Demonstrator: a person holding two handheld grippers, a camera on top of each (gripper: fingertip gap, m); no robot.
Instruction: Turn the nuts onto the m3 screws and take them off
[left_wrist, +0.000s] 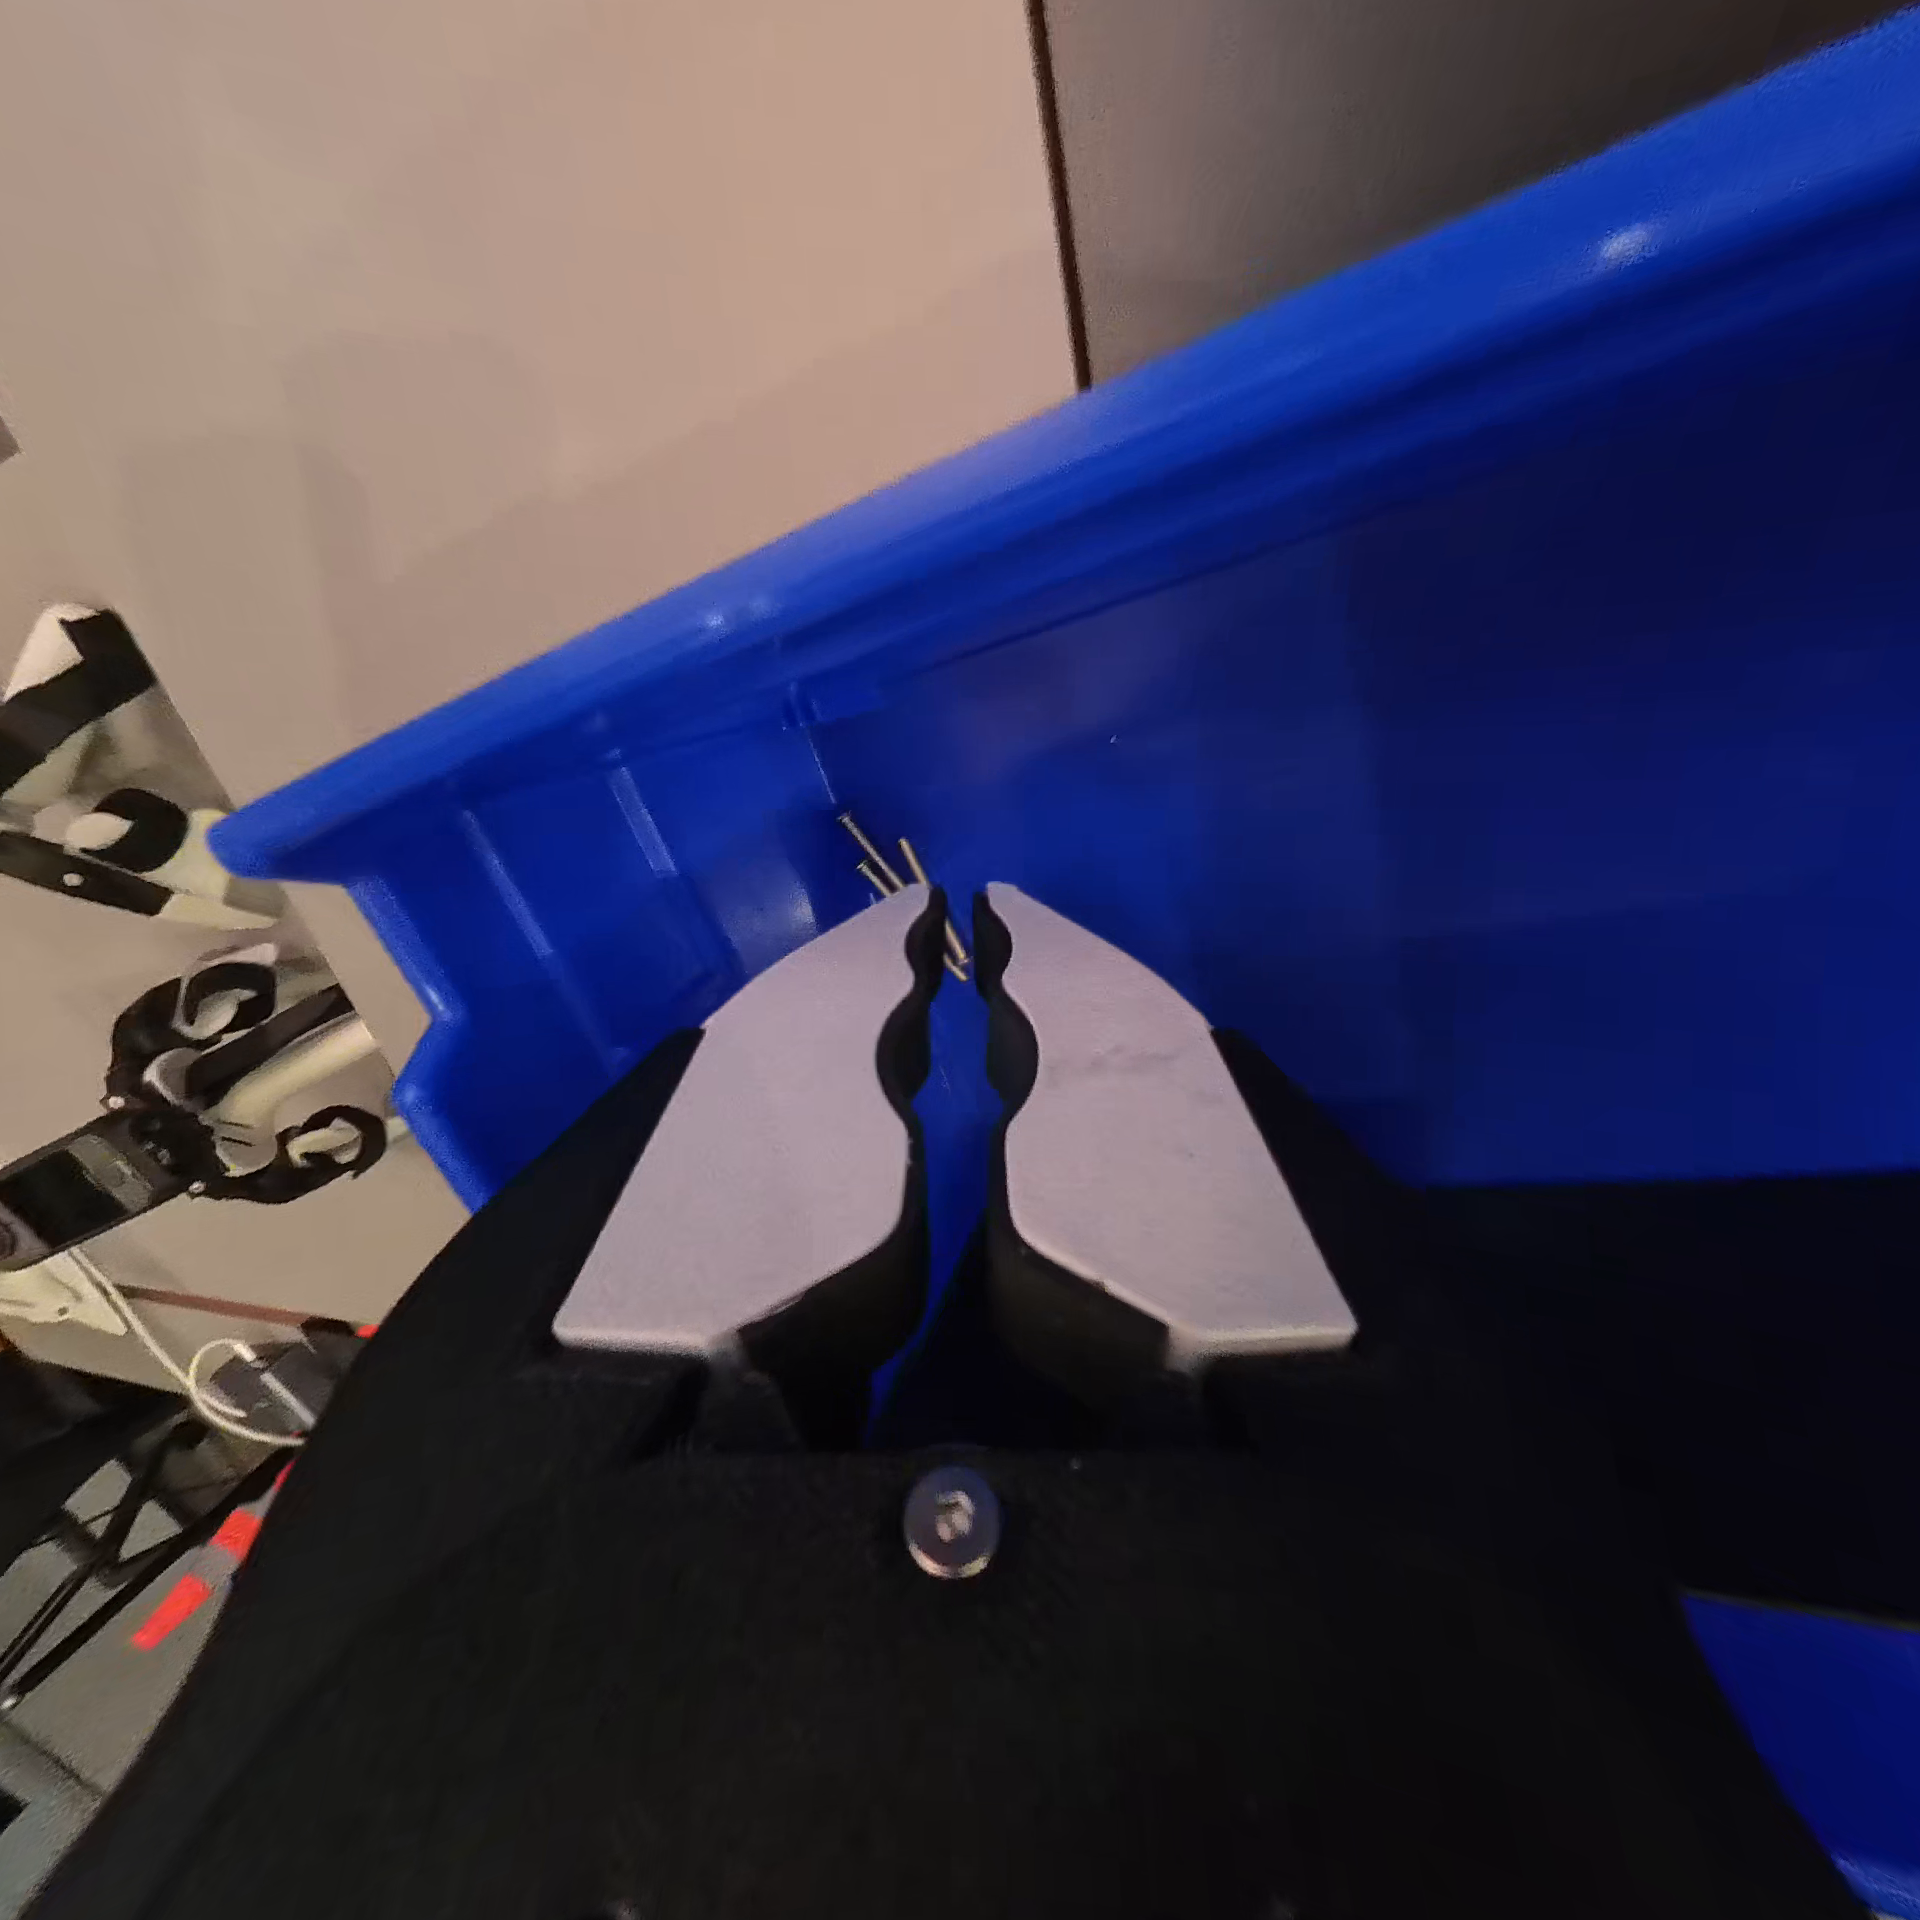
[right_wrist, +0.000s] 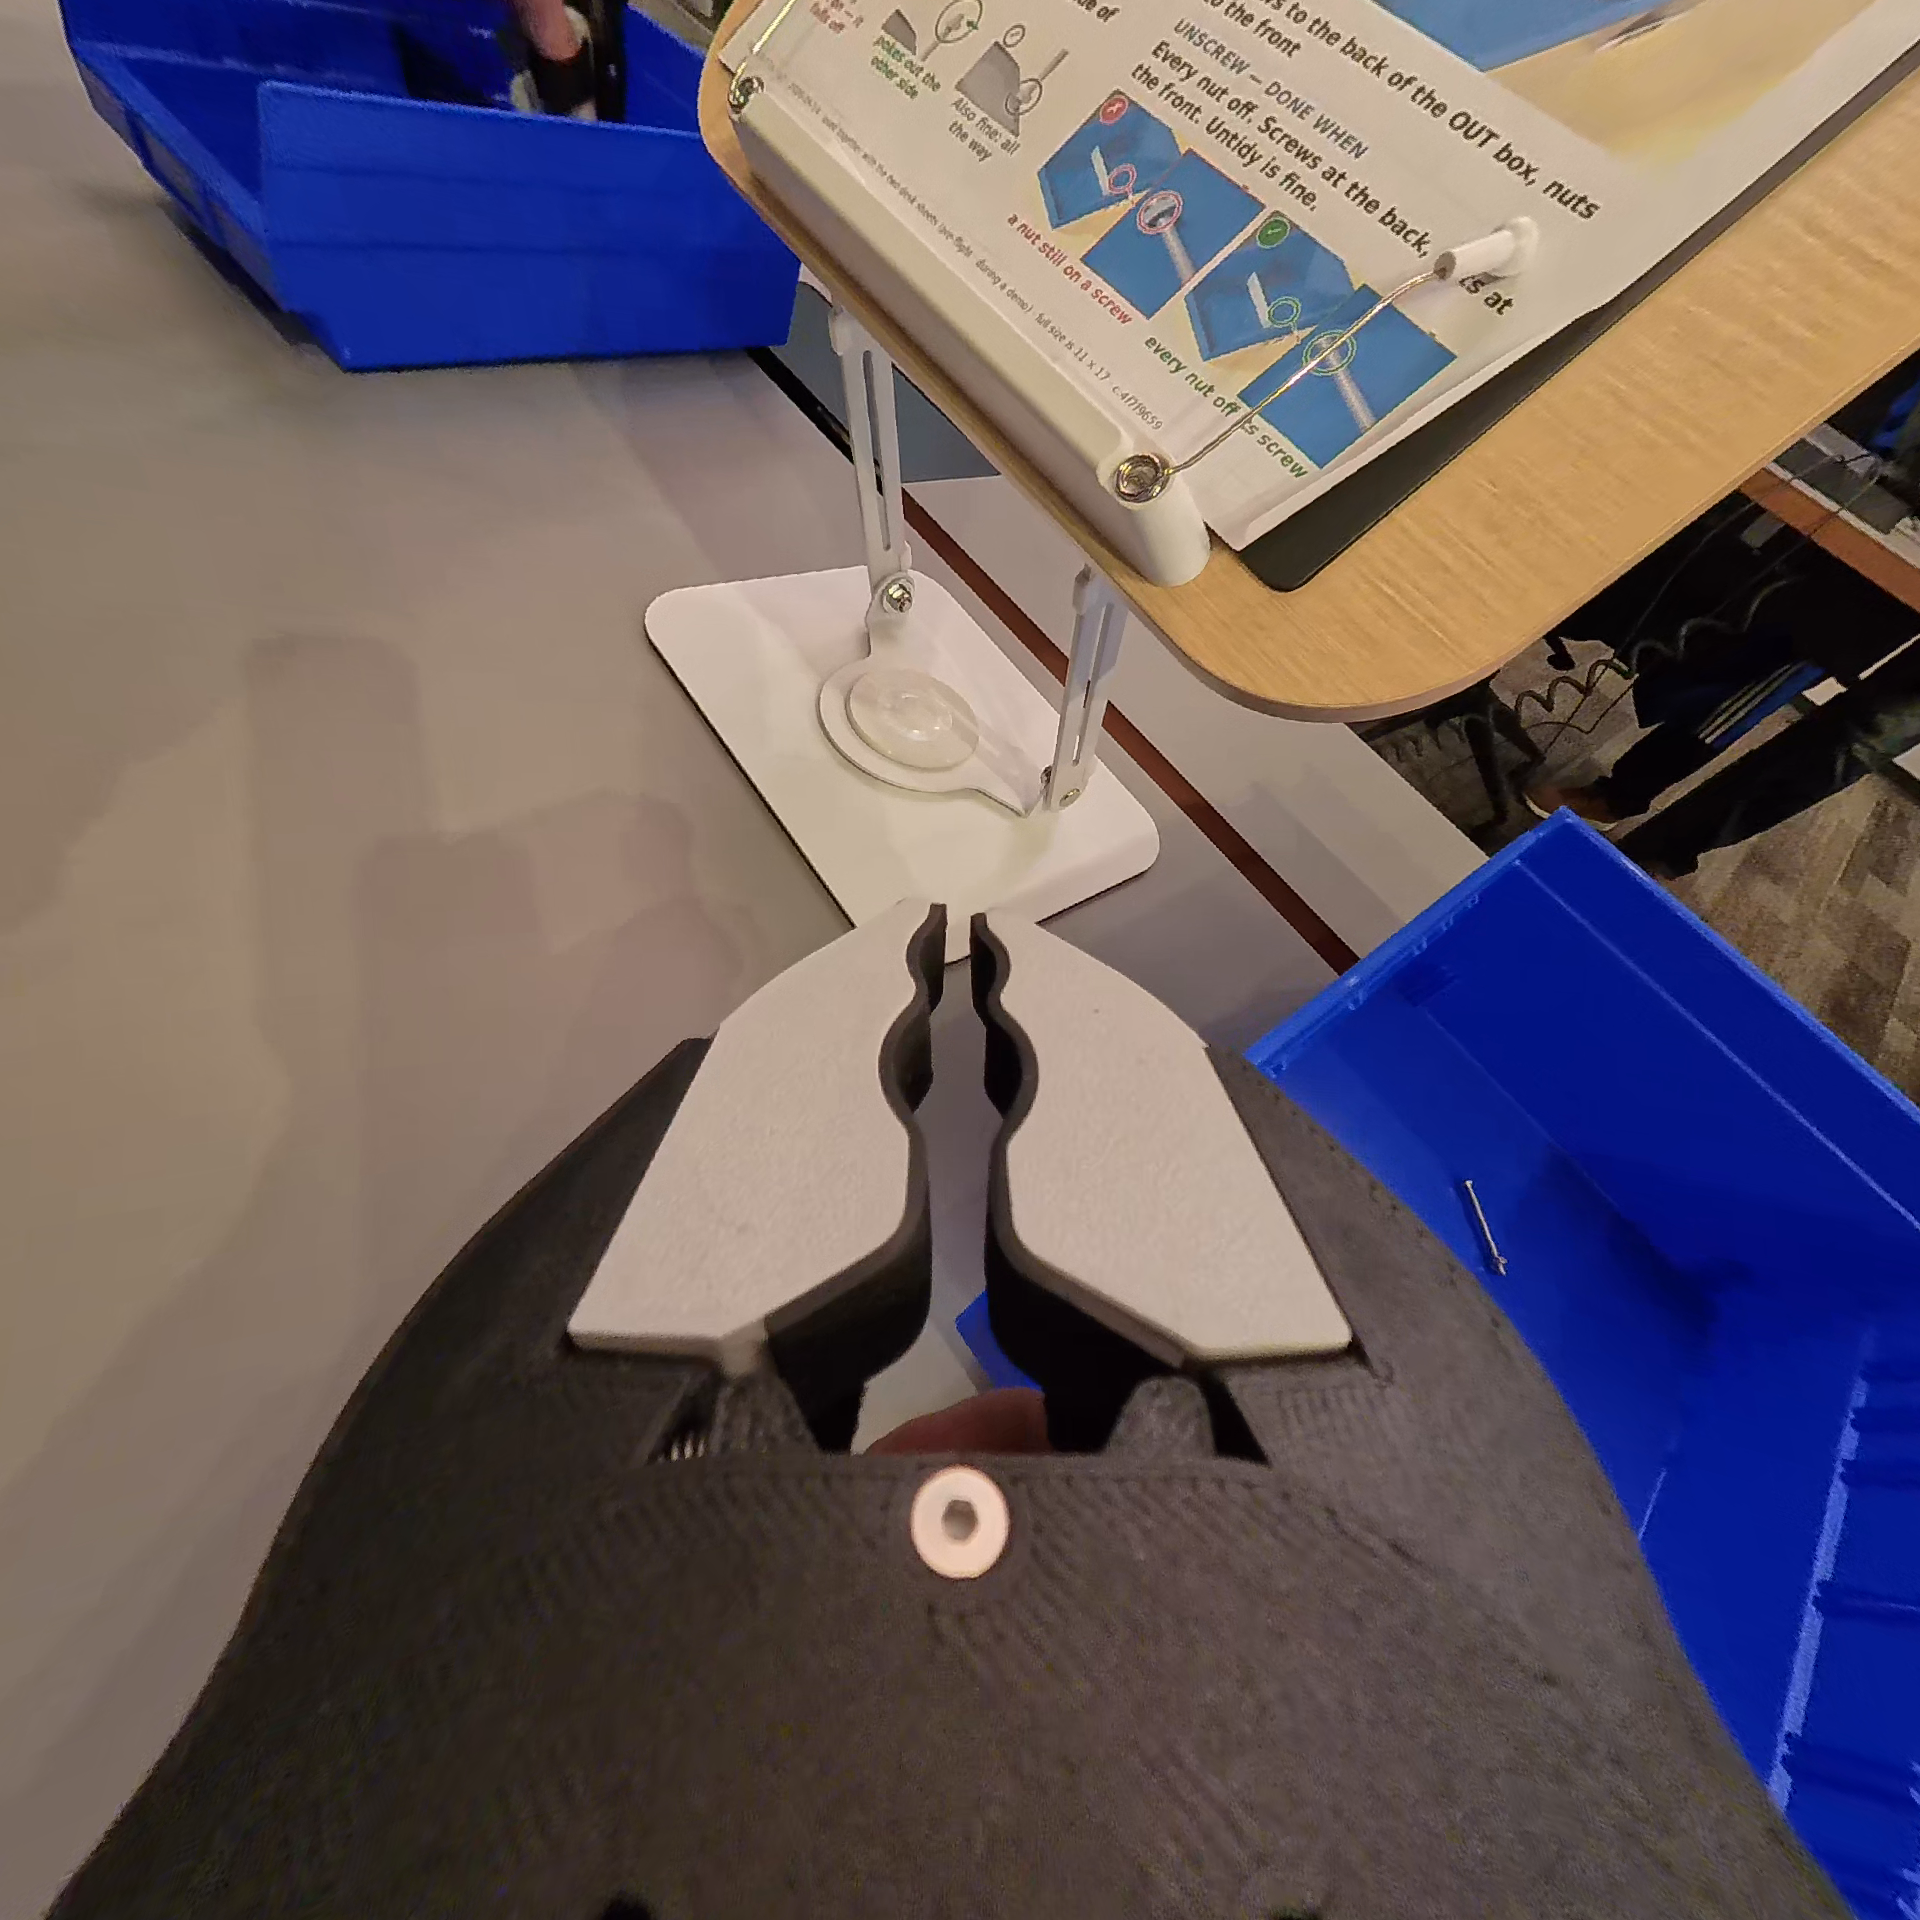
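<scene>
In the left wrist view my left gripper (left_wrist: 960, 906) reaches into the corner of a blue bin (left_wrist: 1351, 623). Several thin screws (left_wrist: 868, 852) lie in that corner just past the tips. The jaws are nearly closed, with one screw (left_wrist: 957, 954) in the narrow gap between the tips. My right gripper (right_wrist: 958, 920) hovers over the grey table (right_wrist: 312, 727). Its jaws are almost closed with nothing between them. A second blue bin (right_wrist: 1662, 1091) stands just to its right with a single screw (right_wrist: 1484, 1226) on its floor. No nuts show.
A white stand base (right_wrist: 1081, 842) sits just past the right gripper's tips and carries a wooden board with an instruction sheet (right_wrist: 1351, 260) overhead. The first bin (right_wrist: 468, 229) stands far left. Black-and-white gear (left_wrist: 208, 1091) and cables lie left of the left gripper.
</scene>
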